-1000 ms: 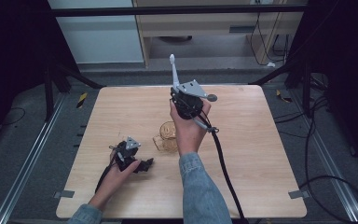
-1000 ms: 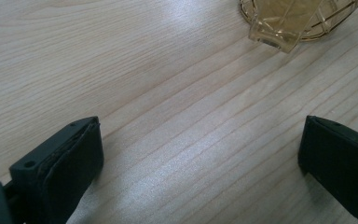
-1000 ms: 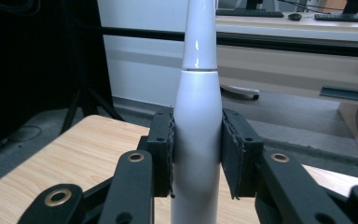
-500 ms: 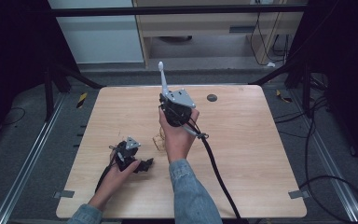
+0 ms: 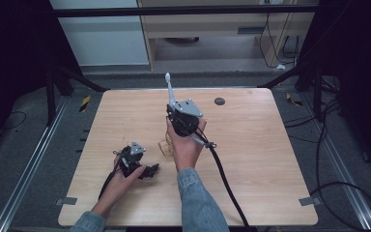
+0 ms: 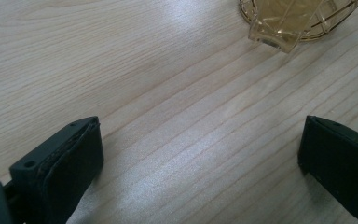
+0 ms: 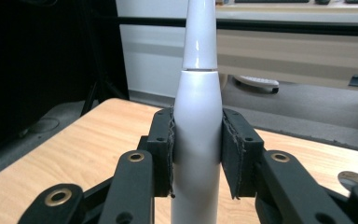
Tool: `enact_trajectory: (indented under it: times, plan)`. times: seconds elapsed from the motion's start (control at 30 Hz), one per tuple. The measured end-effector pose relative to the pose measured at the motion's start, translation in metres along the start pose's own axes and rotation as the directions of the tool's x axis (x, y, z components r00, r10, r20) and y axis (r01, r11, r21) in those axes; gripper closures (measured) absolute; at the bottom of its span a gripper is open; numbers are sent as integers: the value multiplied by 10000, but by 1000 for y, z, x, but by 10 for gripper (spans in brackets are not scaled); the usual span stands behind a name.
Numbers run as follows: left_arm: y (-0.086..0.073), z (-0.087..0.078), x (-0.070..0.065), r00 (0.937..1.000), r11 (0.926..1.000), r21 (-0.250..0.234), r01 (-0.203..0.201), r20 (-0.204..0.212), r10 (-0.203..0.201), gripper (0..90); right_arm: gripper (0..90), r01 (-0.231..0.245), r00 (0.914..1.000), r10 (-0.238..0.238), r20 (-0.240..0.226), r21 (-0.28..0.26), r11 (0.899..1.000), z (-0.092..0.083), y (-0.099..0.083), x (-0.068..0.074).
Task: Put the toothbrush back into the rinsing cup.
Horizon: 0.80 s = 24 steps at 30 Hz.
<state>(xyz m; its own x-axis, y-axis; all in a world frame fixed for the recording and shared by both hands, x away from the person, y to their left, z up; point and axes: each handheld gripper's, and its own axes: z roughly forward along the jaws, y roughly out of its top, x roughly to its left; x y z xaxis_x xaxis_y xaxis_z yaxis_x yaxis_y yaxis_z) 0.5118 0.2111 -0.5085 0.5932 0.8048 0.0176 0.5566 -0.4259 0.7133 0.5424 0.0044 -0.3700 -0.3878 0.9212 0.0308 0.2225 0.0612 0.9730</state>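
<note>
1. Toothbrush [image 7: 196, 116], white, upright, clamped between jaws of right gripper [image 5: 183, 116] above mid-desk [image 5: 251, 159].
2. Shifted leftward and lower than a second ago, now nearly over amber glass holder in wire basket [image 6: 298, 18]; likely about to be lowered in.
3. Left gripper [image 5: 134, 162] resting near front edge, jaws wide apart, empty.

Amber wire-caged cup [image 6: 298, 18] cut off by top edge in left gripper view; in high view mostly hidden behind right hand [image 5: 186, 147], center frame. White toothbrush [image 7: 198, 116]: head cut off at top, base hidden below pads [image 7: 163, 154]. Small dark disc [image 5: 219, 101], upper center: too small to identify.
</note>
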Motion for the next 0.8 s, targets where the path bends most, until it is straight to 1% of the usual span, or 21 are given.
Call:
enact_trajectory:
  times: [0.17, 0.3, 0.5, 0.8]
  plan:
    - [0, 0, 0, 10000, 10000, 7, -3, 20, 3, 0, 668, -62, 10000, 62, -2, 78, 9999, 2, -7, -1]
    - [0, 0, 0, 10000, 10000, 10, -4, 14, 4, 0, 668, -235, 9997, 236, -70, 104, 9997, 2, -15, -2]
    - [0, 0, 0, 10000, 10000, 13, -17, 23, 17, 0, 668, -245, 9997, 246, -59, 200, 9995, 5, -23, -2]
    - [0, 0, 0, 10000, 10000, 28, -17, 41, 17, 0, 668, -193, 9998, 198, -86, 538, 9984, 7, -36, -2]
